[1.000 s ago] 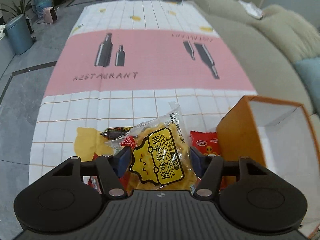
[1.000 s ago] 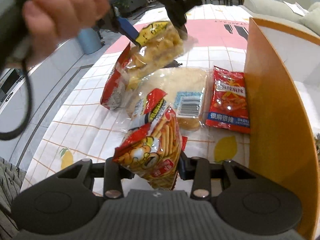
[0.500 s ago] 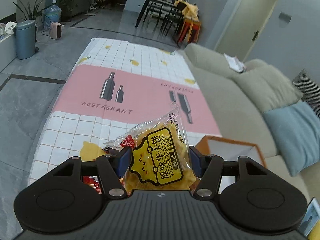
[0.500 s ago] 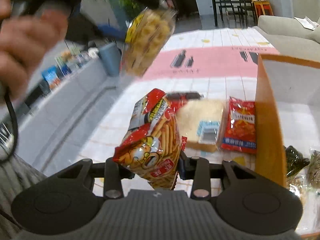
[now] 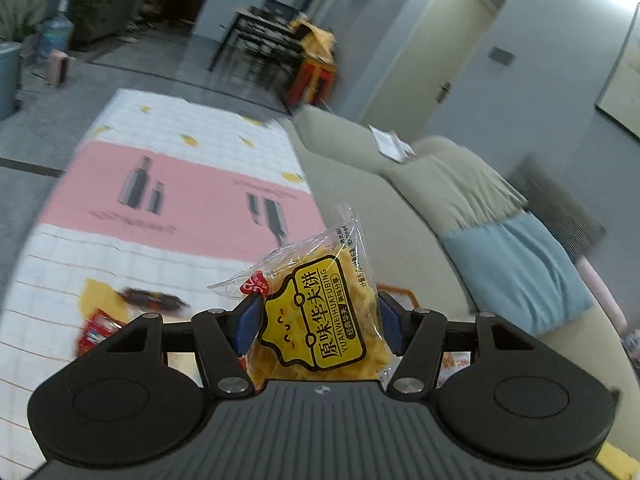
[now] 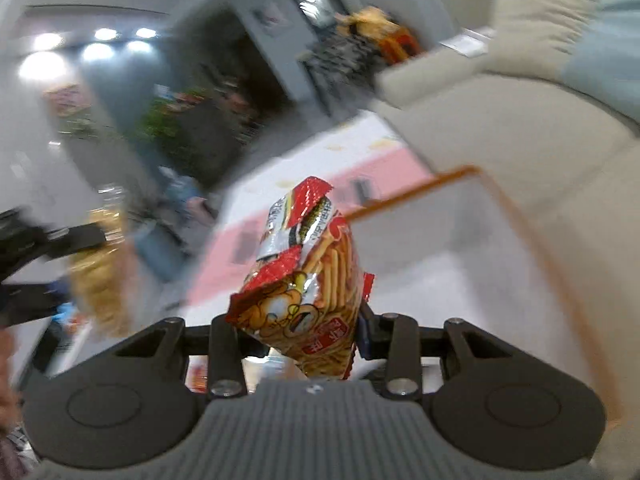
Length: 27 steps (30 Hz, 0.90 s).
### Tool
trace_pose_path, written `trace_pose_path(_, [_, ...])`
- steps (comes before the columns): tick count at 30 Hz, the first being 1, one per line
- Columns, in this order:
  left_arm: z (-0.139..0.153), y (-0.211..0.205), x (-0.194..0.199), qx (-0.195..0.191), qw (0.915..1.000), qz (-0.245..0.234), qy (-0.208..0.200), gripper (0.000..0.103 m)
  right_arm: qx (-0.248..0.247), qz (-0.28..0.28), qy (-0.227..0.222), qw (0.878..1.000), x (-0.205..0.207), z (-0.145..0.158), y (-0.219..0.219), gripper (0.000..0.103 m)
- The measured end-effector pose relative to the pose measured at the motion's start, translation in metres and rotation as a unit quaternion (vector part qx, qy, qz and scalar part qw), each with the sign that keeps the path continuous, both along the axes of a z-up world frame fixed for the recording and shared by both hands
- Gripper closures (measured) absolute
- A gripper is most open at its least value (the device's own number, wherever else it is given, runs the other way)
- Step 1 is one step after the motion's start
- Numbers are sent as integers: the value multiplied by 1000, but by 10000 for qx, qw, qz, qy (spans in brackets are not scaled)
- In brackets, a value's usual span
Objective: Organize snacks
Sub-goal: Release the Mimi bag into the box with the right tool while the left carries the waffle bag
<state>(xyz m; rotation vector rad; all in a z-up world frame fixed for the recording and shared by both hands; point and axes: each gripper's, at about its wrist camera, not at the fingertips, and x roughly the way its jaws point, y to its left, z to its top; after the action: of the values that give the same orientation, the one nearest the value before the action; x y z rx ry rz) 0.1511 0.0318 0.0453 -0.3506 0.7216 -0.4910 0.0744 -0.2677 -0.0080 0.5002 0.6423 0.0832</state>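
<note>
My left gripper (image 5: 318,330) is shut on a clear yellow snack bag (image 5: 320,320) with Chinese lettering and holds it high above the table. My right gripper (image 6: 302,332) is shut on a red and silver bag of stick snacks (image 6: 308,280), held up in the air and tilted. The orange box (image 6: 472,170) with a white inside lies ahead and to the right of the right gripper. The left gripper with its yellow bag (image 6: 98,276) shows blurred at the left of the right wrist view. Only a small part of the orange box's rim (image 5: 400,291) shows behind the yellow bag.
The table has a white grid and pink cloth (image 5: 180,200). A dark snack pack (image 5: 152,300) and a red pack (image 5: 100,326) lie on it at the left. A beige sofa (image 5: 420,184) with a blue cushion (image 5: 516,272) runs along the right.
Both grippers have risen and tilted up with their bags. The right gripper has swung toward the orange box. The snacks on the table have dropped out of the right view.
</note>
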Motion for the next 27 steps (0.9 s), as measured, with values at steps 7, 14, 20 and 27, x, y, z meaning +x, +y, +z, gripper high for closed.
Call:
trace_pose_path(7, [-21, -39, -4, 8, 9984, -518, 223, 34, -945, -292, 1015, 9899, 21, -30, -22, 66])
trace_pose_path(14, [-25, -52, -14, 148, 9968, -755, 201, 34, -2400, 6, 1517, 9589, 39, -47, -6, 65])
trace_pose_path(20, [-29, -60, -22, 277, 9957, -849, 252, 34, -2770, 48, 1792, 9440, 39, -56, -11, 36])
trace_pose_path(27, [-40, -73, -31, 466, 9940, -918, 363, 35, -1772, -139, 953, 9795, 18, -21, -25, 20])
